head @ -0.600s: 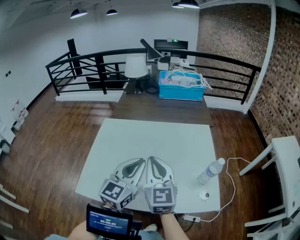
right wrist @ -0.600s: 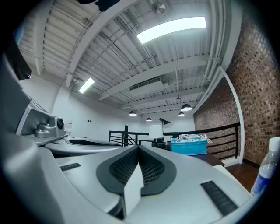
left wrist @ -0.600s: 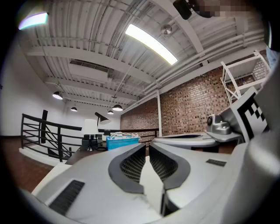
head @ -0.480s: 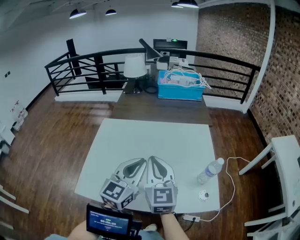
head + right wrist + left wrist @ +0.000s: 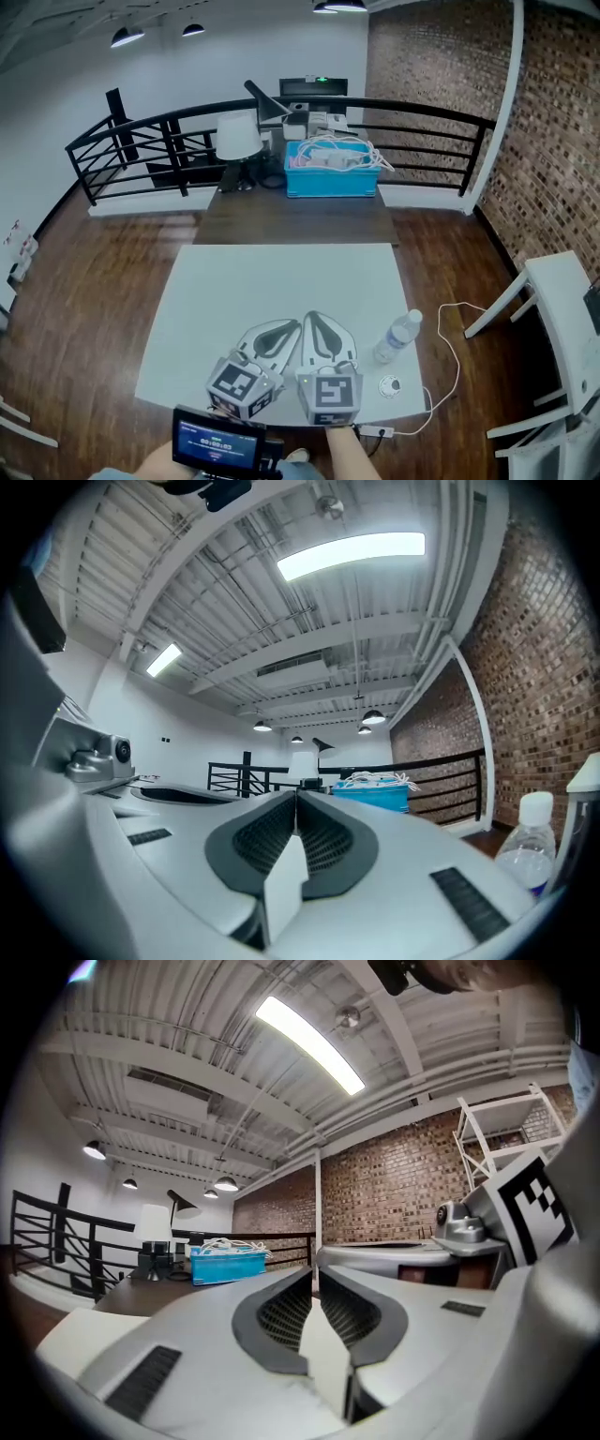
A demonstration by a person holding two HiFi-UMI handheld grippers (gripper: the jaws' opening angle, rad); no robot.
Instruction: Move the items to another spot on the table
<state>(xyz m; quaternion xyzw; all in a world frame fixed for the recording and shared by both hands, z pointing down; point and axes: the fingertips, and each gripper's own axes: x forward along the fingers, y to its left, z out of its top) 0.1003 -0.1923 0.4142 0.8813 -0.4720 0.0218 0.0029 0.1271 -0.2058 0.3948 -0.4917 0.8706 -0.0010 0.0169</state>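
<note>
Left gripper (image 5: 292,326) and right gripper (image 5: 310,319) rest with jaws closed, empty. The bottle (image 5: 397,337) stands near the desk's (image 5: 281,281) right edge — a careless sideways reach could knock it off.

You face a white table (image 5: 281,291) on a wood floor (image 5: 84,281); beyond it stand a dark table (image 5: 291,217), a lamp (image 5: 237,139) and a black railing (image 5: 172,148), with a brick wall (image 5: 553,122) at right.
</note>
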